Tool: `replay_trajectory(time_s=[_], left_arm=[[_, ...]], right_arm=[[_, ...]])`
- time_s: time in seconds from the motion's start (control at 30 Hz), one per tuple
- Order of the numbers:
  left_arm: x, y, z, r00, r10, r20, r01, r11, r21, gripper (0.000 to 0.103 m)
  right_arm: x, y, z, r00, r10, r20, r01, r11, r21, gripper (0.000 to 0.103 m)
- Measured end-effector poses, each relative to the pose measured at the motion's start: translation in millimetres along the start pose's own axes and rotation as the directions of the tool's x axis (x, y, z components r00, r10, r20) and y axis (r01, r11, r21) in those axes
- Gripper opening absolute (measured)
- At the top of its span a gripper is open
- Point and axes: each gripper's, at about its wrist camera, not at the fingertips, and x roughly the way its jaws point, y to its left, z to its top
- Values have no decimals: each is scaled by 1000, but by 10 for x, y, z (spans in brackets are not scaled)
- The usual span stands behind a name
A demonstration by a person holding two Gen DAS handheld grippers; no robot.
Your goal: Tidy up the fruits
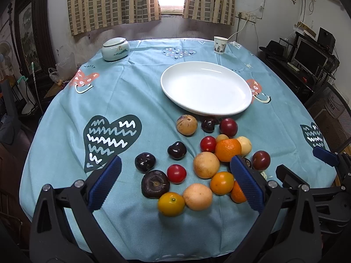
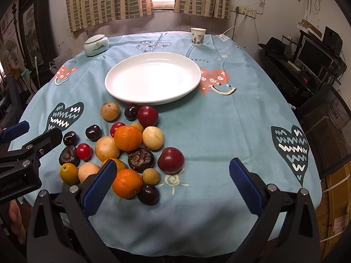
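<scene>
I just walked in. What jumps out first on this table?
A heap of loose fruit crowds the near side of the blue tablecloth: oranges, dark plums, red tomatoes, pale round fruits. Just beyond it sits a big white plate with nothing in it. Two blue-padded tools hover open, the left tool over the heap.

A table (image 1: 65, 131) under a light blue heart-print cloth (image 2: 230, 120) is carrying everything. A white oval plate (image 1: 206, 87) is sitting mid-table, loose fruits (image 1: 204, 164) are lying just in front of it, and a lidded ceramic jar (image 1: 115, 49) and paper cup (image 1: 220, 45) are standing at the far edge.
</scene>
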Motion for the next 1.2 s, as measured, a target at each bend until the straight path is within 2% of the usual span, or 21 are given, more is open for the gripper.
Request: replay_trajectory(time_s=[0.8,0.9,1.07,1.13,1.2], left_arm=[[10,9,-13,1000,-1,3,1,1000,-3,101],[-2,31,-16,1000,8,9,-7,1000,-7,101],[-29,160,-62,999,44,14,-43,999,-19,101],[10,241,-126,997,80,6,-80,997,-21,101],[110,352,-242,995,86,-40,-88,995,-39,101]], right_arm=[[-47,70,7,1000,25,16,-25,1000,-17,102],[-72,76,12,999,43,28,-43,999,-22,102],[20,-3,-40,1000,8,31,-7,999,-33,102],[13,-24,-126,998,54,35,-53,997,-52,102],[14,10,-218,995,99,25,-96,991,-93,102]])
